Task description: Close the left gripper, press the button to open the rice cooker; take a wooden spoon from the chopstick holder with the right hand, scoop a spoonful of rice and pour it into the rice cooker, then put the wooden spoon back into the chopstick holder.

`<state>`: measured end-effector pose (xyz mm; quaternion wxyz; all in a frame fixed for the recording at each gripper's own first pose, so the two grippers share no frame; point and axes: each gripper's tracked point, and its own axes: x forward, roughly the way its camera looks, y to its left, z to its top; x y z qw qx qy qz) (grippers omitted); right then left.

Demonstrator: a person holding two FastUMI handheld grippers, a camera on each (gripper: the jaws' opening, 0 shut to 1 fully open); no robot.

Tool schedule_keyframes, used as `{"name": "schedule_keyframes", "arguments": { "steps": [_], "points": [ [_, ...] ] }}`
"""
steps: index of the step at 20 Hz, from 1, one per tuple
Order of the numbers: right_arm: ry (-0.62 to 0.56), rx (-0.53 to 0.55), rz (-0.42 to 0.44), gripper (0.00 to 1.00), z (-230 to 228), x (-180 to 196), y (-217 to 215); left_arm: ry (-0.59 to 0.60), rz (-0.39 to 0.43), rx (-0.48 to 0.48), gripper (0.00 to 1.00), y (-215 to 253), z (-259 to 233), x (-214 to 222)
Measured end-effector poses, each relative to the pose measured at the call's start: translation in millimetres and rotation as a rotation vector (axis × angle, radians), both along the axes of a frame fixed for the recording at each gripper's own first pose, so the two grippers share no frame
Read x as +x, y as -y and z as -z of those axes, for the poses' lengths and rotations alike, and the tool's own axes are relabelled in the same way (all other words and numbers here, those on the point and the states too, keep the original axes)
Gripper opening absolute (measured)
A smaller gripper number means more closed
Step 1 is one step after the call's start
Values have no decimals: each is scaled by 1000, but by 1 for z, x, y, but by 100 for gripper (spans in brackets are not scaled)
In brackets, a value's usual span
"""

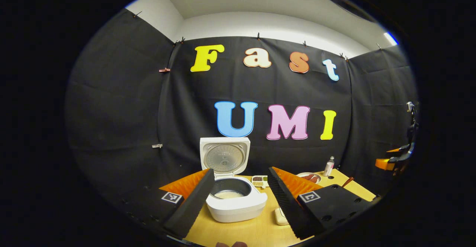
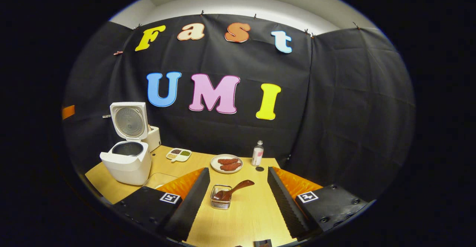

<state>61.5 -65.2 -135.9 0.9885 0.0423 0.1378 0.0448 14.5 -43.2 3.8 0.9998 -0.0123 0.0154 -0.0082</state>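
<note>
The white rice cooker (image 1: 238, 206) stands on the wooden table with its lid (image 1: 225, 157) swung up, and pale rice lies in its dark inner pot (image 1: 228, 194). My left gripper (image 1: 241, 171) is open, its fingers framing the cooker from a short way back. The cooker (image 2: 126, 163) is at the left of the right gripper view. The wooden spoon (image 2: 233, 190) rests in the small wire chopstick holder (image 2: 221, 201), bowl down and handle slanting up to the right. My right gripper (image 2: 238, 170) is open and empty, the holder between its fingers but untouched.
A plate of sausages (image 2: 227, 163), a small bottle (image 2: 257, 153) and a sectioned dish (image 2: 178, 154) stand near the table's back. A clear rectangular container (image 2: 160, 180) lies right of the cooker. A white box (image 2: 154, 137) stands behind the cooker.
</note>
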Motion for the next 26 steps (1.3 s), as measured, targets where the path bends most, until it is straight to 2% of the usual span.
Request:
{"name": "schedule_keyframes", "arguments": {
  "steps": [6,9,10,12,14,18,21,22,23,25,26],
  "points": [
    [-165,206,-87,97,100,50,-13,-27,-72,23,98,15,1,-3],
    [-232,230,-86,95,154,68,-12,-51,-100,23,98,26,7,-1],
    [-249,246,-86,89,170,73,-12,-63,-109,21,98,29,11,0],
    [-281,291,-98,89,194,83,-20,-87,-123,22,98,35,21,0],
    [-305,329,-104,83,214,92,-27,-105,-149,34,98,35,31,2],
    [-319,357,-109,83,240,114,-40,-164,-181,20,98,36,53,0],
    [-330,375,-125,61,249,126,-50,-178,-191,17,98,33,60,-4],
    [-333,367,-129,69,254,127,-53,-183,-197,19,98,31,63,-6],
    [-331,363,-135,69,253,129,-54,-186,-203,21,98,28,64,-7],
    [-322,339,-117,43,254,130,-54,-192,-211,23,98,25,65,-11],
    [-320,324,-108,39,253,126,-53,-193,-216,23,98,22,66,-12]
  ]
}}
